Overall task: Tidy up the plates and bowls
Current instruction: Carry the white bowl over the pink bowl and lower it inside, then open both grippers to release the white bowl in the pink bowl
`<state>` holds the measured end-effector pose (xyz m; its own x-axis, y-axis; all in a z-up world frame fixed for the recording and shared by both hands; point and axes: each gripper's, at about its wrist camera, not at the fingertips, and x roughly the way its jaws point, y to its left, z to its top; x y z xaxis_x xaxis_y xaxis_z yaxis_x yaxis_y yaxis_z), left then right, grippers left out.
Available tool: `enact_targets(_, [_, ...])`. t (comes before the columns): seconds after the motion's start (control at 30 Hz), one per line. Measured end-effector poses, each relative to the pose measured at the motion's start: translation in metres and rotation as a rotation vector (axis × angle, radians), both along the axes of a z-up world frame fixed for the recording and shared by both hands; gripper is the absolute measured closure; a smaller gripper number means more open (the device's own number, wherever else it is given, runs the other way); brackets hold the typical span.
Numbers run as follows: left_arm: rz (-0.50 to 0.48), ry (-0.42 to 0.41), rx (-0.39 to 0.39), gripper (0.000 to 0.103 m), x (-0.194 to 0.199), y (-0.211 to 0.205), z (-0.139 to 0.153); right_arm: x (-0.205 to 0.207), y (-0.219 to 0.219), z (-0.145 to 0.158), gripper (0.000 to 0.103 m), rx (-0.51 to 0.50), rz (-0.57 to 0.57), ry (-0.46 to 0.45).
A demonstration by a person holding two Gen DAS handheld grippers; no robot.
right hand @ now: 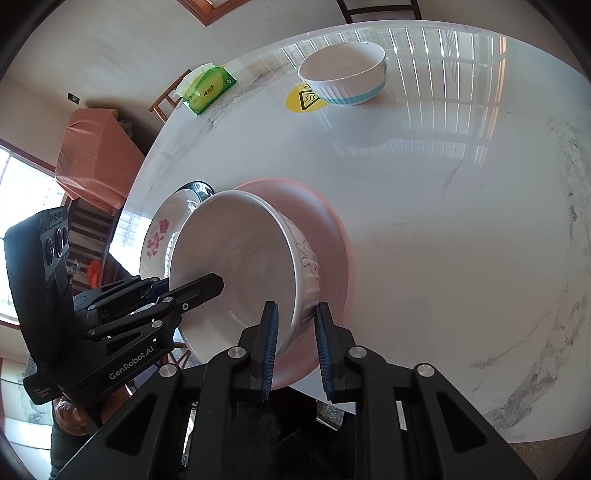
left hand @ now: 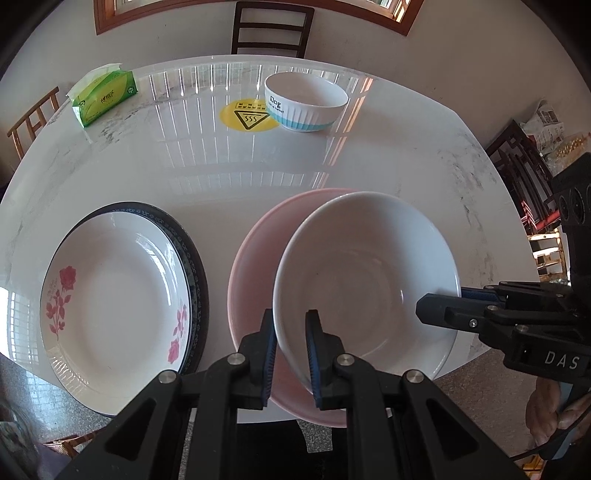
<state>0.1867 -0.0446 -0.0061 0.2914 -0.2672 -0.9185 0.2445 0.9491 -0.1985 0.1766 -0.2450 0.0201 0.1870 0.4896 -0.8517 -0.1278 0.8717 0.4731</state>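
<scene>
A white bowl [left hand: 369, 273] sits inside a wider pink bowl [left hand: 255, 251] near the table's front edge. My left gripper [left hand: 290, 350] straddles the white bowl's near rim, one finger inside, one outside, and looks closed on it. My right gripper [right hand: 295, 339] straddles the same bowl's [right hand: 236, 266] right rim the same way, over the pink bowl [right hand: 325, 236]. A rose-patterned white plate [left hand: 114, 306] lies on a dark-rimmed plate [left hand: 195, 258] to the left. A white bowl with a blue band [left hand: 306, 101] stands at the far side, also in the right wrist view [right hand: 347, 74].
A green tissue pack [left hand: 103, 96] lies at the table's far left. A yellow hot-surface sticker [left hand: 247, 116] is beside the far bowl. Dark chairs [left hand: 271, 27] stand around the white marble table [left hand: 424, 158]. The table's front edge runs just under both grippers.
</scene>
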Motion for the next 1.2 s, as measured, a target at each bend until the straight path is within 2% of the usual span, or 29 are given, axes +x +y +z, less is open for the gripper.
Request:
enact_targets(0.6, [-0.014,-0.003,0.021,0.082,-0.002,-0.002,0.002,0.000,0.001,0.000,0.081,-0.004,0.001,-0.001])
enact_targets(0.7, [-0.016,-0.009,0.026,0.076,-0.003,-0.003,0.004,-0.001,0.002,0.001,0.081,-0.011,0.003,-0.006])
enact_targets(0.77, [-0.015,-0.018,0.032,0.068,-0.004,-0.004,0.005,-0.001,0.003,0.001,0.081,-0.021,0.005,-0.013])
enact_targets(0.83, [-0.016,-0.025,0.034,0.066,-0.005,-0.003,0.006,-0.002,0.004,0.002,0.080,-0.035,0.008,-0.026])
enact_targets(1.07, [-0.012,-0.044,0.013,0.066,-0.007,-0.001,0.012,-0.006,0.008,0.011,0.071,-0.079,0.026,-0.092])
enact_targets(1.2, [-0.012,-0.064,0.007,0.066,-0.009,0.001,0.017,-0.011,0.002,0.019,0.067,-0.044,0.014,-0.116])
